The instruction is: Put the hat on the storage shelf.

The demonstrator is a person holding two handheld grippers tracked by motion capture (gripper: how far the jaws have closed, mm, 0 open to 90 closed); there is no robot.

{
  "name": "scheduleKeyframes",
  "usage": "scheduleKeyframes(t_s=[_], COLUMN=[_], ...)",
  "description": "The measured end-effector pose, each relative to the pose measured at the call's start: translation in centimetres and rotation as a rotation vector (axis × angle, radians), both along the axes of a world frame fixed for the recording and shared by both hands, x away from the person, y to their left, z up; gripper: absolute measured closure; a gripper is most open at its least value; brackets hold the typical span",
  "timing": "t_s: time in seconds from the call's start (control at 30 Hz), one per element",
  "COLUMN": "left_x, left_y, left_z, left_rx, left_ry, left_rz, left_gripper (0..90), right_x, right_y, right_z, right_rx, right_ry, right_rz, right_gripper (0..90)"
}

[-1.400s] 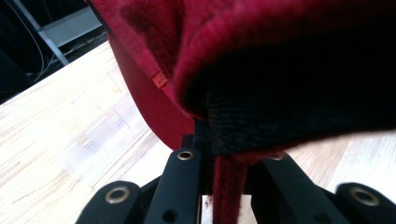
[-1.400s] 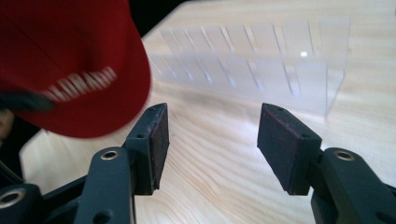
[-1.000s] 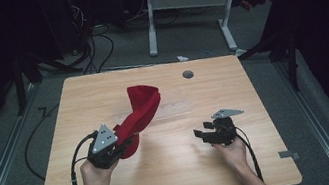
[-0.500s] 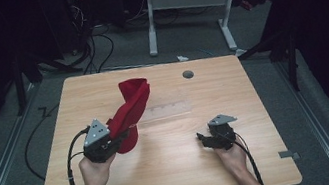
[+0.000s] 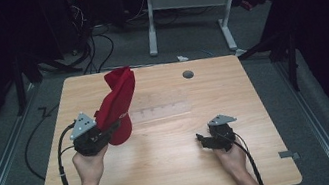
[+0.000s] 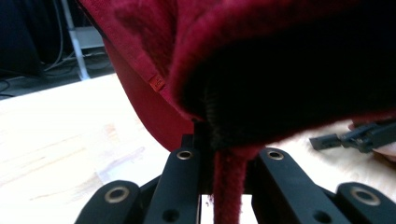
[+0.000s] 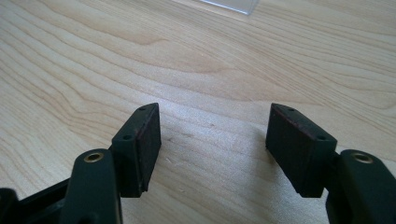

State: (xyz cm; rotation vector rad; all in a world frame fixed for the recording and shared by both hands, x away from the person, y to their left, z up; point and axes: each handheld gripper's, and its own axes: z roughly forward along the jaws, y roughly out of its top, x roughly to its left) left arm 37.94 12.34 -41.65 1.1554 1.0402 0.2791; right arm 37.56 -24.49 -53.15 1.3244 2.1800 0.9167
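A red cloth (image 5: 118, 105) stands up off the wooden table (image 5: 176, 171), lifted at the left side. My left gripper (image 5: 113, 127) is shut on the cloth's lower edge. In the left gripper view the red cloth (image 6: 261, 70) drapes over the jaws and a fold of it is pinched between them, at my left gripper (image 6: 228, 163). My right gripper (image 5: 202, 140) rests low over the table at the right, open, with nothing between its fingers. In the right gripper view my right gripper (image 7: 212, 140) shows its two pads apart over bare wood.
A clear plastic sheet (image 5: 161, 107) lies flat mid-table; its corner (image 7: 229, 5) shows ahead of the right gripper. A small grey round disc (image 5: 188, 74) sits near the far edge. Cables trail from both grippers toward the front edge. A white desk frame (image 5: 188, 2) stands beyond the table.
My left gripper has carried the red cloth leftward and slightly up, so it now stands more upright. My right gripper has drawn back toward the front edge.
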Motion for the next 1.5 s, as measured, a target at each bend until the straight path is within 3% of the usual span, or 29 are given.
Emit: scheduleKeyframes(t_s=[0.1, 0.27, 0.43, 1.0, 1.13, 1.37, 1.5], left_x=[0.5, 1.8, 3.0, 7.1, 7.5, 7.9, 7.9], left_y=[0.2, 0.4, 0.4, 0.0, -0.3, -0.2, -0.1], left_z=[0.3, 0.8, 1.3, 0.8, 0.2, -0.3, -0.4], left_rx=[-0.007, 0.027, 0.034, 0.035, 0.052, 0.027, 0.041], left_ry=[-0.010, -0.020, -0.032, -0.024, -0.015, -0.008, -0.014], left_rz=[0.009, 0.013, 0.025, 0.114, 0.126, 0.144, 0.156], left_gripper=[83.5, 83.4, 83.5, 83.4, 83.4, 83.3, 83.3], right_x=[0.0, 0.0, 0.0, 0.0, 0.0, 0.0, 0.0], right_y=[0.0, 0.0, 0.0, 0.0, 0.0, 0.0, 0.0], right_z=[0.0, 0.0, 0.0, 0.0, 0.0, 0.0, 0.0], right_rx=[0.000, 0.001, 0.001, 0.001, 0.001, 0.002, 0.001], right_ry=[0.000, 0.000, 0.000, 0.000, 0.001, 0.000, 0.000], right_rz=[0.001, 0.001, 0.001, 0.001, 0.002, 0.001, 0.002], right_gripper=[35.5, 35.3, 35.3, 35.1, 35.1, 35.0, 35.0])
